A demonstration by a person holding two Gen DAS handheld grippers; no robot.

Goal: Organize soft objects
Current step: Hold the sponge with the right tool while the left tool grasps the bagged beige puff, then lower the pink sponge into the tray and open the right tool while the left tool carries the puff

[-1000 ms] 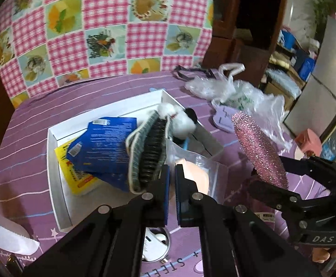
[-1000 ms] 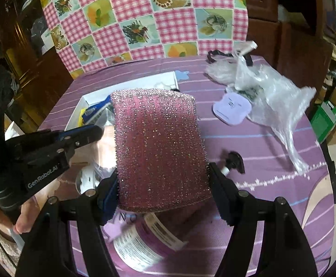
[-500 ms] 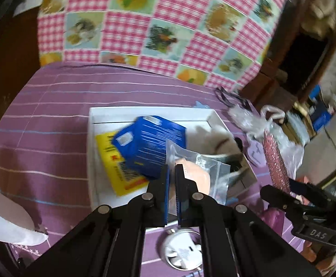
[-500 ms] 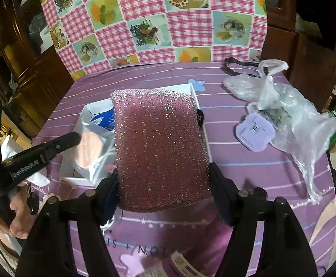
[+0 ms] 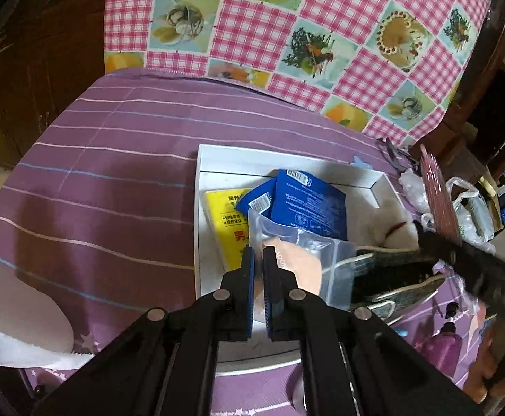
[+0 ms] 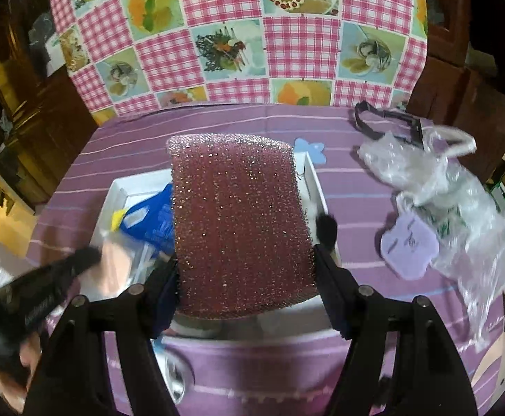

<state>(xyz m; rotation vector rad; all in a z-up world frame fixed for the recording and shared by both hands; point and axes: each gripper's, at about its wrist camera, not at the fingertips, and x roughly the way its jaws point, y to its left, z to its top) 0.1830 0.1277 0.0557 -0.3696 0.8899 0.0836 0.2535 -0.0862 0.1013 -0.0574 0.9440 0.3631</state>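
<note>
My left gripper (image 5: 258, 260) is shut on the edge of a clear plastic pouch (image 5: 307, 253) with a peach-coloured puff inside, held over the white box (image 5: 198, 208). In the box lie blue packets (image 5: 307, 204), a yellow packet (image 5: 228, 222), a white plush toy (image 5: 391, 222) and a dark slipper (image 5: 391, 274). My right gripper (image 6: 245, 270) is shut on a pink glittery sponge (image 6: 238, 222), upright above the box's near right part (image 6: 316, 187). The left gripper's fingers (image 6: 86, 256) show blurred at the left of the right wrist view.
Crumpled clear plastic bags (image 6: 436, 187), a lilac card (image 6: 408, 246) and a black strap (image 6: 384, 118) lie on the purple striped cloth to the right of the box. White paper (image 5: 13, 312) lies at the near left. A pink checked cloth (image 6: 238, 52) hangs behind.
Both grippers have moved across to above the box, each keeping its grip. The left gripper has rolled, so the box now looks squarer ahead. The sponge now covers the box's middle.
</note>
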